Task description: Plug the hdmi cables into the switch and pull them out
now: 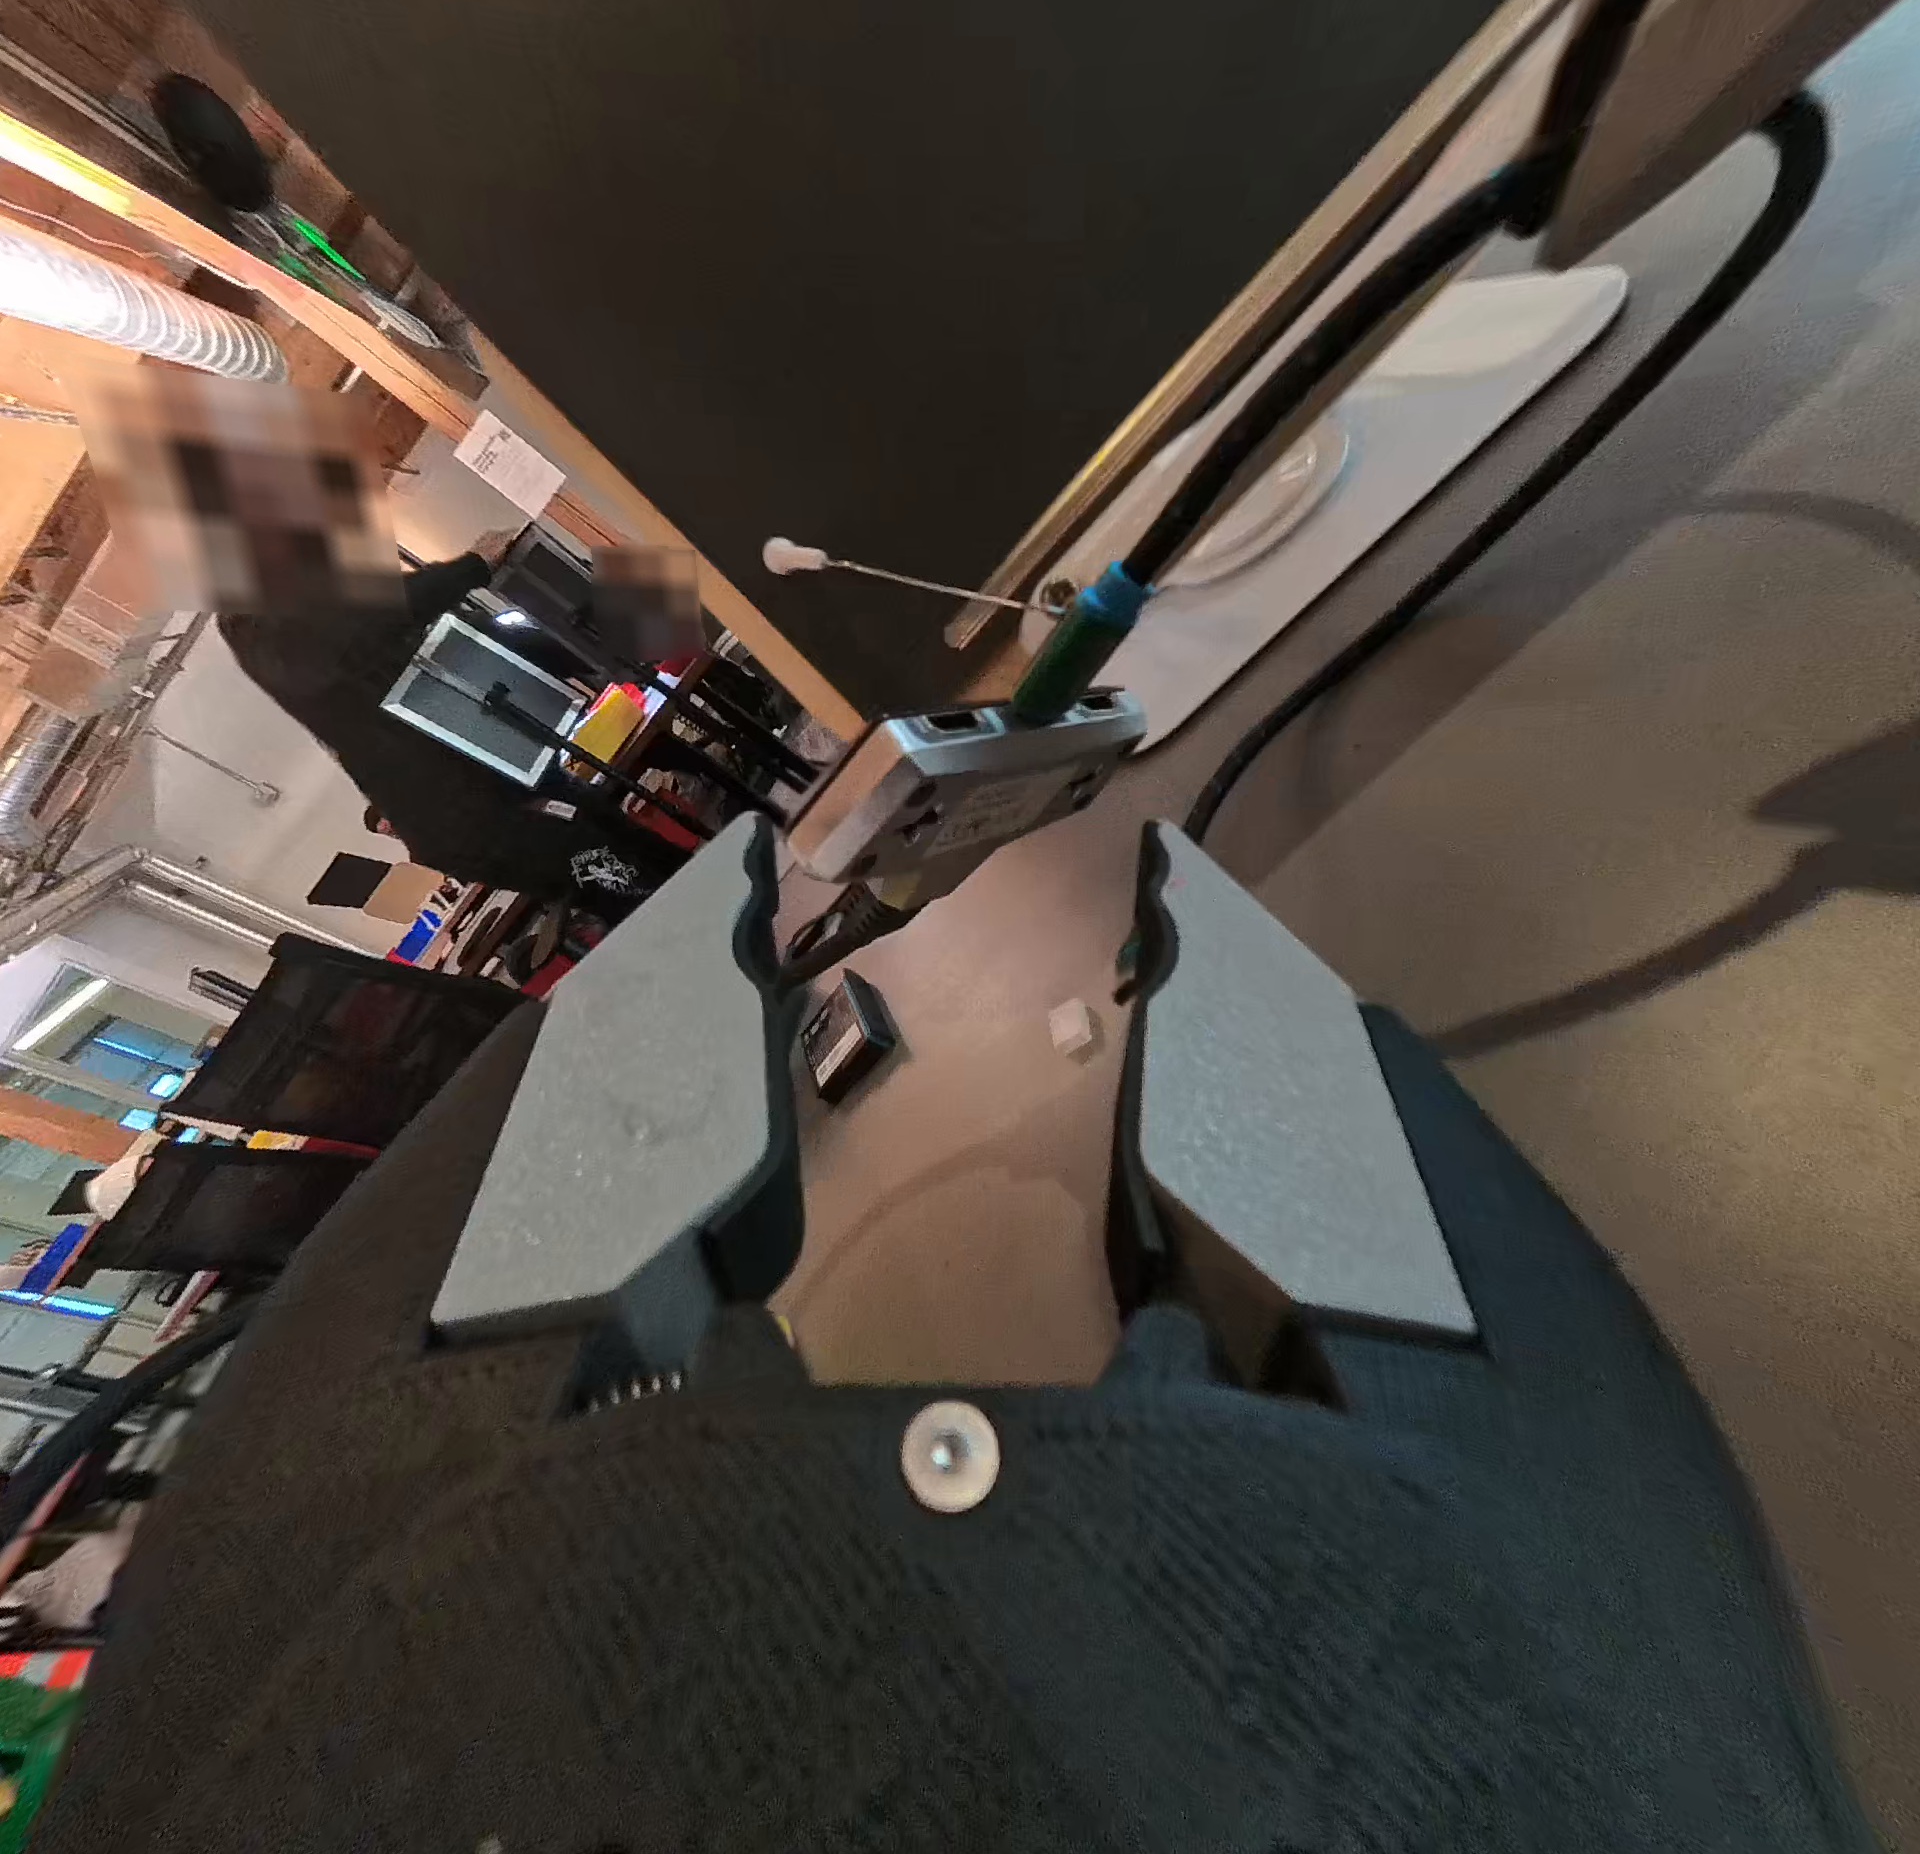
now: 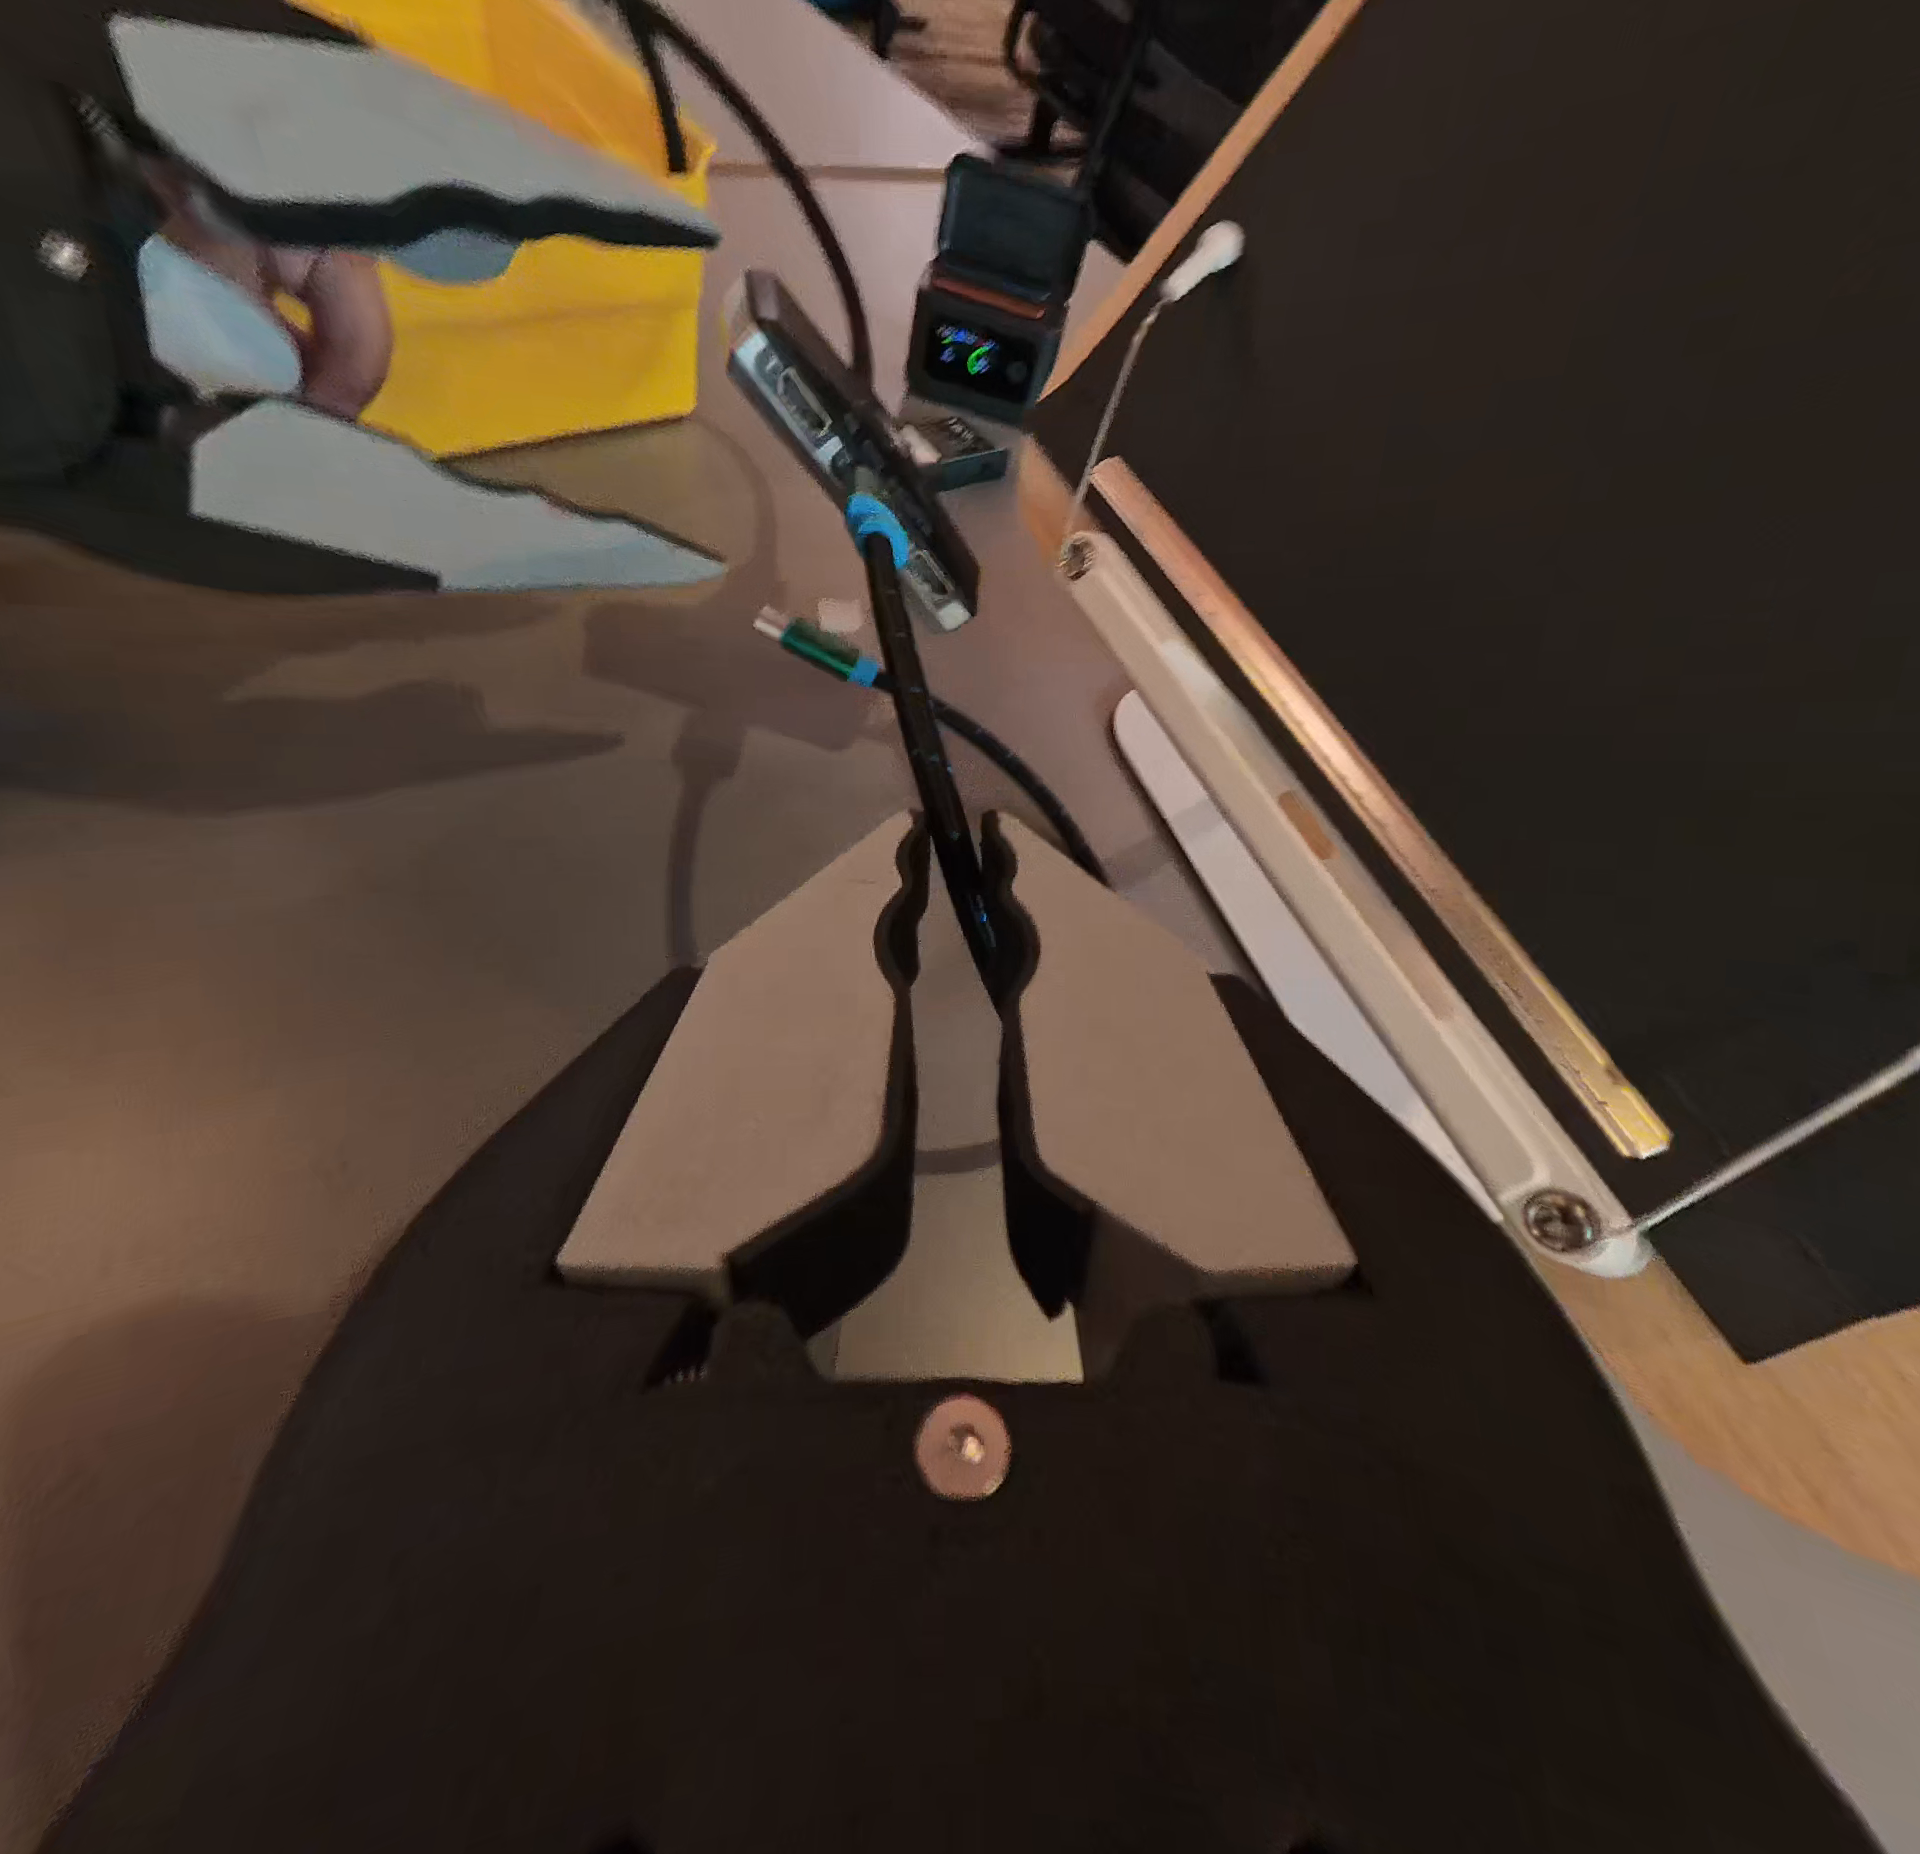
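The silver hdmi switch (image 1: pixel 977 776) is tilted, one end off the table, just past my left gripper's (image 1: pixel 956 848) open, empty fingertips. A green plug with a blue collar (image 1: pixel 1065 661) sits in one of its ports. In the right wrist view the switch (image 2: pixel 800 402) has the same plug (image 2: pixel 871 516) in it. That plug's black cable (image 2: pixel 925 744) runs back between my right gripper's (image 2: pixel 951 848) fingertips, which are shut on it. A second green hdmi plug (image 2: pixel 816 646) lies loose on the table. The left gripper (image 2: pixel 717 396) shows open, left of the switch.
A black monitor (image 2: pixel 1558 454) on a white base (image 2: pixel 1226 828) stands close on the right. A yellow bin (image 2: pixel 540 350), a small black device with a lit screen (image 2: pixel 982 355) and a small dark box (image 1: pixel 847 1035) are near the switch. People and shelves are beyond the grey table (image 1: pixel 1558 973).
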Tool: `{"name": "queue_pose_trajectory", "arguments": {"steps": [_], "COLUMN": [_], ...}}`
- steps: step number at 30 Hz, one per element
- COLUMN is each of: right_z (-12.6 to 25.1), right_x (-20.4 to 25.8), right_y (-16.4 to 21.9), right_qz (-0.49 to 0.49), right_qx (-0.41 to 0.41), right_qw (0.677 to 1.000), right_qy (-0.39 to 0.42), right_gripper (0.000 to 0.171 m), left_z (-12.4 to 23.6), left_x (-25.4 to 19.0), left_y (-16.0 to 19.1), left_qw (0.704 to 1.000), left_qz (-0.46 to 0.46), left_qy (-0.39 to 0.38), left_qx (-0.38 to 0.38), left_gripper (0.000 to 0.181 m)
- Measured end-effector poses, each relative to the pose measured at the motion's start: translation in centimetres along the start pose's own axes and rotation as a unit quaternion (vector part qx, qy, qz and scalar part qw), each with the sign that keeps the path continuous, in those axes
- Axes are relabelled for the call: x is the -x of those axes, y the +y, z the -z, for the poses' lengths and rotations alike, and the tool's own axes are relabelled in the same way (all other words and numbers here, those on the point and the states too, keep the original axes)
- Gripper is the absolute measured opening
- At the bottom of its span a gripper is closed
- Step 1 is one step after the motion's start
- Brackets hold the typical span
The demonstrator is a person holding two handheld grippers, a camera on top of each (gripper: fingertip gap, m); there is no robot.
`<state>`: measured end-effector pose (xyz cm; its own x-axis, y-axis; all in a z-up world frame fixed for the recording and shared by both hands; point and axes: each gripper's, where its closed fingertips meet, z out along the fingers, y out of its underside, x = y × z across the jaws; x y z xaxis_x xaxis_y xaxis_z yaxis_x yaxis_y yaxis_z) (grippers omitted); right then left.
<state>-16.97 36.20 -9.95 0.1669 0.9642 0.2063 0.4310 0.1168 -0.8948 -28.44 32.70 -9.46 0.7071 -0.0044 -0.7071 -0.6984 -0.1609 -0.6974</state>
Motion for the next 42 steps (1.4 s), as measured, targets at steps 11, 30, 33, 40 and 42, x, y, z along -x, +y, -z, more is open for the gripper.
{"name": "queue_pose_trajectory", "arguments": {"steps": [11,30,33,40,42], "right_z": [2.3,2.6,4.5,9.6,9.1], "right_x": [5.5,0.4,1.7,5.8,6.3], "right_y": [2.2,-0.9,-3.6,-7.5,-7.4], "right_qz": [0.085,0.046,0.046,0.032,0.018], "right_qx": [0.024,-0.041,-0.116,-0.264,-0.270], "right_qw": [0.980,0.998,0.991,0.944,0.939], "right_qy": [-0.177,-0.021,-0.051,-0.193,-0.213], "right_gripper": [0.003,0.015,0.019,0.012,0.010], "left_z": [-0.5,-0.5,-0.3,0.4,0.6], "left_x": [-2.9,-4.4,-3.1,-0.9,-0.9], "left_y": [1.2,1.3,0.2,-1.1,-1.6], "left_qw": [0.997,0.986,0.987,0.982,0.977], "left_qz": [-0.061,0.046,0.079,0.149,0.168], "left_qy": [0.056,0.154,0.135,0.113,0.129], "left_qx": [0.008,0.049,0.022,-0.028,-0.037], "left_gripper": [0.065,0.025,0.025,0.024,0.024]}}
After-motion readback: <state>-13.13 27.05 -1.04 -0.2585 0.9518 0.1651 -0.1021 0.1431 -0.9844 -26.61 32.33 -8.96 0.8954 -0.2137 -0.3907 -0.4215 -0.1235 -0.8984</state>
